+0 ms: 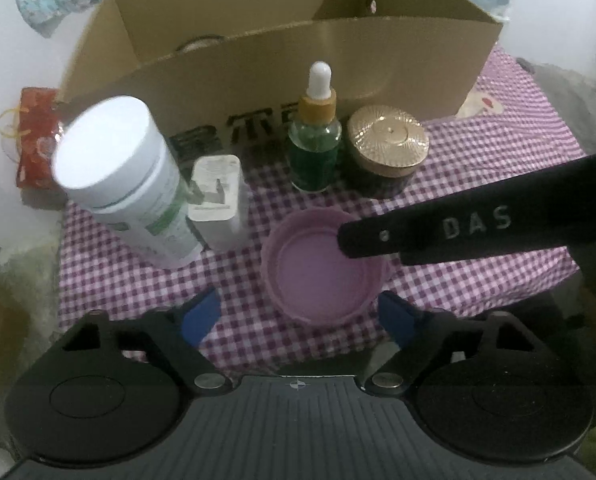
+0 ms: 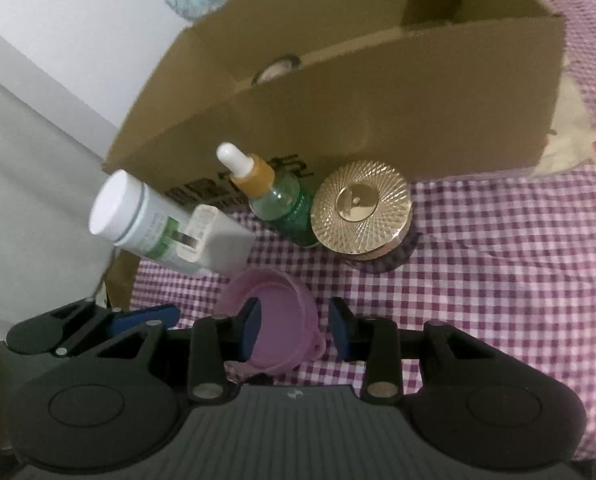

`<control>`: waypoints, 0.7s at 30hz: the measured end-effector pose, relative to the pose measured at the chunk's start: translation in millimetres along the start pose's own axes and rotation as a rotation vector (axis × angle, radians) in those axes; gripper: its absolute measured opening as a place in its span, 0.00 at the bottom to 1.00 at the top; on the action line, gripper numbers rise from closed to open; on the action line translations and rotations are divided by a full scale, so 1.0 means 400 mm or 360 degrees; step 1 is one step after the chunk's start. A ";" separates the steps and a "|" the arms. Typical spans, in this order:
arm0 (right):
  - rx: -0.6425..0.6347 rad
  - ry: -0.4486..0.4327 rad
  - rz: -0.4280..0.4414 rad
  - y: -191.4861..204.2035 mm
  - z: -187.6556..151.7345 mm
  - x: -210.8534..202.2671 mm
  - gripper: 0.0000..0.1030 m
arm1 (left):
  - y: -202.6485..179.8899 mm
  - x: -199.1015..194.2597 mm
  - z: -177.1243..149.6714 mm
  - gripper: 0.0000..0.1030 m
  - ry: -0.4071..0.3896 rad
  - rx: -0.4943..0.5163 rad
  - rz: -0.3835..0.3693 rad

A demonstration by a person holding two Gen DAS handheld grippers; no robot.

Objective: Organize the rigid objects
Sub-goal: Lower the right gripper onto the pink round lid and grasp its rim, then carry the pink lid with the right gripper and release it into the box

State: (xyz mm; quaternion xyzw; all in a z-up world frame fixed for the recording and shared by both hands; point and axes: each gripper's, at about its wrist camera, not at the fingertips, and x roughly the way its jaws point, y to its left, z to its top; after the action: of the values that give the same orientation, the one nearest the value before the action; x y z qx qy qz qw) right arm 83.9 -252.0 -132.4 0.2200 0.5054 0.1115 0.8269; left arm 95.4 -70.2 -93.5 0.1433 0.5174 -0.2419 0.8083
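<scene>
Lid (image 2: 276, 330), pink, open side up, sits on checked cloth (image 2: 498, 264); your right gripper (image 2: 294, 330) nearer, jaws released, straddling its rim. Left gripper (image 1: 298, 320) jaws released, lid just ahead. Box (image 2: 378, 112) lies beyond.

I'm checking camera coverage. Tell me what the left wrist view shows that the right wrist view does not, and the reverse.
Only the left wrist view shows the red pouch left of the cardboard box, and the right gripper's black side marked DAS reaching over the pink lid.

Only the right wrist view shows one finger of the right gripper inside the pink lid and the other outside its rim, with a gap remaining.

Both show the white bottle, white charger, green dropper bottle, gold-lidded jar and checkered cloth.
</scene>
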 end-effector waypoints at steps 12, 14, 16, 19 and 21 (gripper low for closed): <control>-0.0054 0.0034 -0.0026 -0.003 0.014 0.063 0.18 | -0.019 0.039 0.007 0.66 0.0039 -0.0003 -0.0041; -0.0061 0.0024 -0.0028 -0.003 0.010 0.064 0.18 | -0.023 0.040 0.007 0.66 0.0031 0.0001 -0.0036; -0.0069 0.0010 -0.0040 -0.004 0.007 0.055 0.17 | -0.030 0.042 0.010 0.66 0.0020 -0.0004 -0.0039; -0.0055 -0.0006 -0.0058 -0.012 -0.010 0.036 0.16 | -0.052 0.042 0.016 0.65 0.0002 0.0009 -0.0037; -0.0040 -0.0020 -0.0059 -0.021 -0.023 0.015 0.16 | -0.064 0.030 0.014 0.65 -0.0013 0.0021 -0.0048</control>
State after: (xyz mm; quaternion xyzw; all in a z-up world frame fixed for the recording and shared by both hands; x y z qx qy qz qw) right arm 78.2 -254.8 -144.8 0.2009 0.5028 0.1011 0.8346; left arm 90.1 -97.4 -101.5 0.1399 0.5146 -0.2580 0.8057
